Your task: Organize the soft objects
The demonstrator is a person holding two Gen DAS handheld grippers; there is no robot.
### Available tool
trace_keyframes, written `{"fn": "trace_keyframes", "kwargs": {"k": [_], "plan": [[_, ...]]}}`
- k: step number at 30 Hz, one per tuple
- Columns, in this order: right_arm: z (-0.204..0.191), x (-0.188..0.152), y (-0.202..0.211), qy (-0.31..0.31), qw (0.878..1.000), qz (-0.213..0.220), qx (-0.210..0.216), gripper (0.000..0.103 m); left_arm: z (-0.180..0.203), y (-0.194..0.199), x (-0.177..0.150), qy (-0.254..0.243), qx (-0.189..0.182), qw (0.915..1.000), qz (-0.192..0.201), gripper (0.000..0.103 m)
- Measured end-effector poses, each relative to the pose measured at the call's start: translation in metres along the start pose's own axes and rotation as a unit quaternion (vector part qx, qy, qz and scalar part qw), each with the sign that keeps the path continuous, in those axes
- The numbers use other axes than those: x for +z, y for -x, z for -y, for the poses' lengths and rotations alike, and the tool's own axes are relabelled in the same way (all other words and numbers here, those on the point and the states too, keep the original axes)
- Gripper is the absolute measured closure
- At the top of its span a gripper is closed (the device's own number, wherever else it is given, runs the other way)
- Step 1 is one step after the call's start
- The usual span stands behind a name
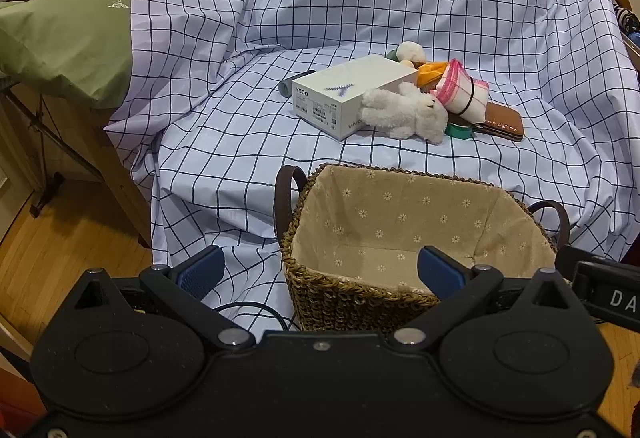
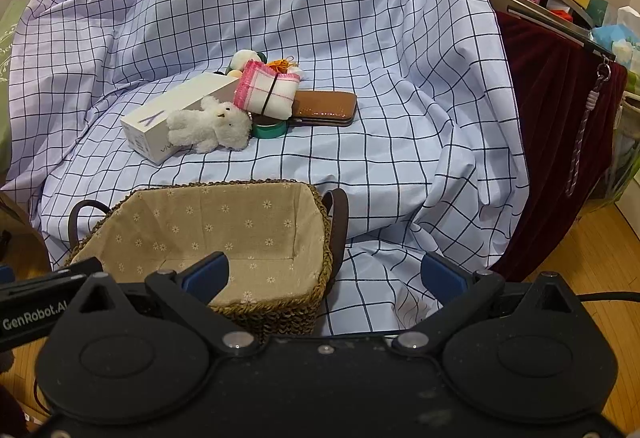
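Note:
A white plush bear (image 1: 408, 112) (image 2: 210, 126) lies on the checked sheet, leaning against a white phone box (image 1: 348, 92) (image 2: 172, 114). Behind it sits a rolled pink-and-white cloth (image 1: 460, 90) (image 2: 266, 90) bound with a black band, plus an orange soft item (image 1: 430, 72) (image 2: 280, 65) and a small cream plush (image 1: 410, 52) (image 2: 245, 58). A woven basket (image 1: 344, 290) (image 2: 280, 312) with a floral lining stands empty at the front. My left gripper (image 1: 320, 272) is open just before the basket's near rim. My right gripper (image 2: 326, 276) is open at the basket's right end.
A brown leather case (image 1: 502, 120) (image 2: 326, 108), a green tape roll (image 1: 460, 130) (image 2: 269, 130) and a grey cylinder (image 1: 290, 84) lie among the soft things. A green pillow (image 1: 68, 34) sits left; a dark red drape (image 2: 556, 142) and cluttered shelf stand right. Wooden floor (image 2: 600, 250) below.

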State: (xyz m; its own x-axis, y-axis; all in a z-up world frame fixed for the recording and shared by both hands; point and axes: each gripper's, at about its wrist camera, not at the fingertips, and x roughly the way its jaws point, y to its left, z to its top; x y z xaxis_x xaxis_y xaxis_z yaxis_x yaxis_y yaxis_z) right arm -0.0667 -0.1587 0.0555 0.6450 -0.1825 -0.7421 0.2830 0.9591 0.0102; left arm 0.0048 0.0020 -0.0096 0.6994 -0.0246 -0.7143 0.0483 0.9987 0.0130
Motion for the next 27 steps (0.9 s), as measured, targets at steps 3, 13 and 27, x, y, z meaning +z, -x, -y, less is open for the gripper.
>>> {"fn": "trace_keyframes", "kwargs": {"k": [3, 13, 27], "plan": [[0.0001, 0.0002, -0.0001, 0.0, 1.0, 0.0, 0.0, 0.001, 0.0001, -0.0001, -0.0003, 0.0, 0.0, 1.0, 0.0, 0.003], [-0.0001, 0.0005, 0.0, 0.0, 1.0, 0.0, 0.0, 0.001, 0.0015, -0.0014, -0.0008, 0.001, -0.001, 1.0, -0.003, 0.003], [0.0014, 0.0007, -0.0015, -0.001, 1.0, -0.003, 0.002, 0.001, 0.001, -0.0019, -0.0007, 0.004, -0.003, 1.0, -0.008, 0.003]]}}
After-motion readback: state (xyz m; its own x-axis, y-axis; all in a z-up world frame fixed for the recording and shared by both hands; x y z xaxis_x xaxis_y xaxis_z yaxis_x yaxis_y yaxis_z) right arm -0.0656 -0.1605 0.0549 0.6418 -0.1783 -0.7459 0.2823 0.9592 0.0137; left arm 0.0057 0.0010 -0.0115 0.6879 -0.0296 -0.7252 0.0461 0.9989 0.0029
